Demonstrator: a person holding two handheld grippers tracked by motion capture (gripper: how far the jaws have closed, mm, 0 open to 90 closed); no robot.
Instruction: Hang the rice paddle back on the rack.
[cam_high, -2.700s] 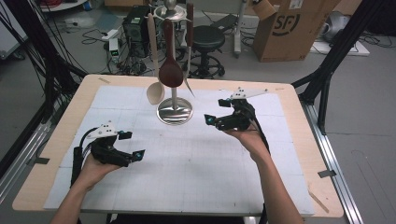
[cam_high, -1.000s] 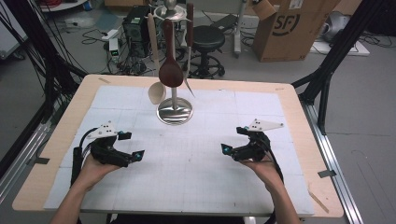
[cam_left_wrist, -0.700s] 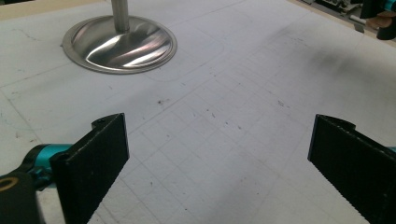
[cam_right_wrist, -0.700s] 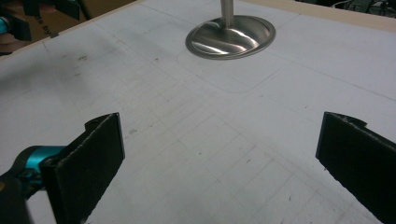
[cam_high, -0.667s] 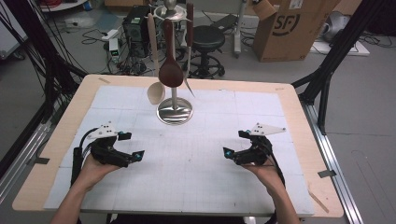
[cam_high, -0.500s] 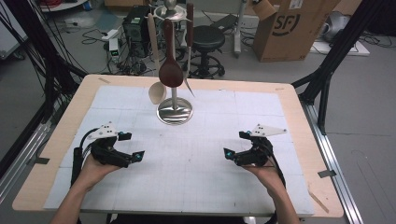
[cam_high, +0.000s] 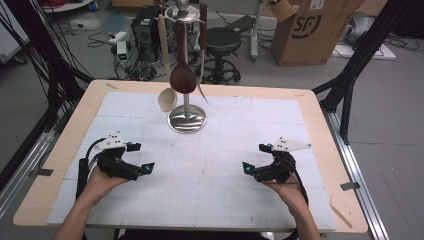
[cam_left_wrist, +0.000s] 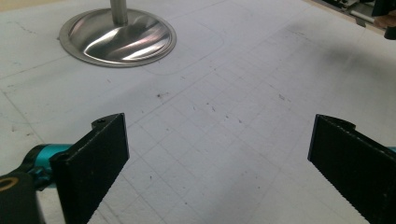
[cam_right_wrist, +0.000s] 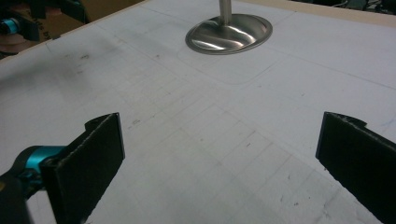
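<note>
While both jaws stand wide and empty, left gripper (cam_high: 131, 165) and right gripper (cam_high: 260, 169) rest low on the white mat (cam_high: 215, 200), probably parked. Utensil stand (cam_high: 186, 119) sits well ahead, dark spoon (cam_high: 182, 77) hanging. Right gripper has pulled back from beside the stand.

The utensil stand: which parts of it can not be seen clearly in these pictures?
- Stand top: high view, cut off by the upper edge.
- Pole and hanging spoons: left gripper view and right gripper view show just the steel base and a pole stub; the upper edge cuts the rest.
- Rear utensil: high view, partly hidden behind the dark spoon.
</note>
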